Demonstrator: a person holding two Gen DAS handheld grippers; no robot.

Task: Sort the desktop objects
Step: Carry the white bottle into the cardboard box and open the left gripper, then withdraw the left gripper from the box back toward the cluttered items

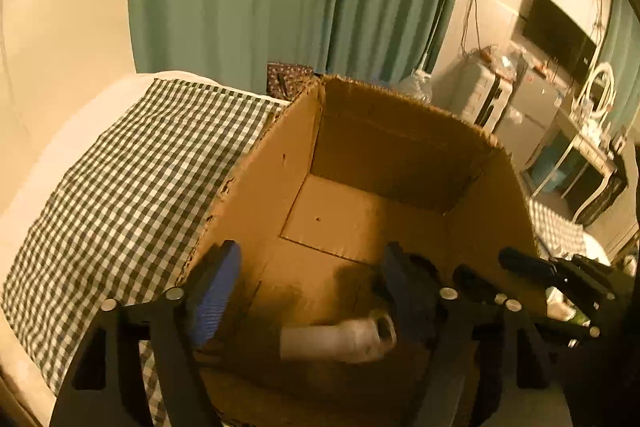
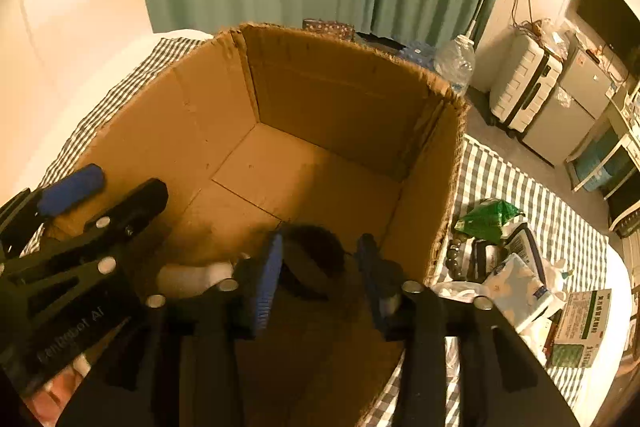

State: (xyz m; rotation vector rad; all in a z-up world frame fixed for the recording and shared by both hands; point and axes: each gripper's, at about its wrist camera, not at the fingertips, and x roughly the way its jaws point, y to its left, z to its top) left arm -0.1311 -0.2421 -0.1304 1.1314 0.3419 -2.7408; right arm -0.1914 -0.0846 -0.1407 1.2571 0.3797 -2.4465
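Both tongs hung over an open cardboard box (image 1: 360,155). Seen from the left wrist, the left gripper (image 1: 308,291) stood with its blue pads wide apart, nothing pressed between them. Below lay a white tube (image 1: 340,339) on the box floor near the front wall, its long axis running left to right, the open end facing right; its left end was lost in shadow. At the right edge the right gripper (image 1: 520,275) showed only partly.

From the right wrist, the right gripper (image 2: 320,267) stood half open, a dark round thing (image 2: 316,251) lying between its pads, untouched as far as I could tell, too dim to name. Checked cloth (image 2: 500,179) lay under the box.
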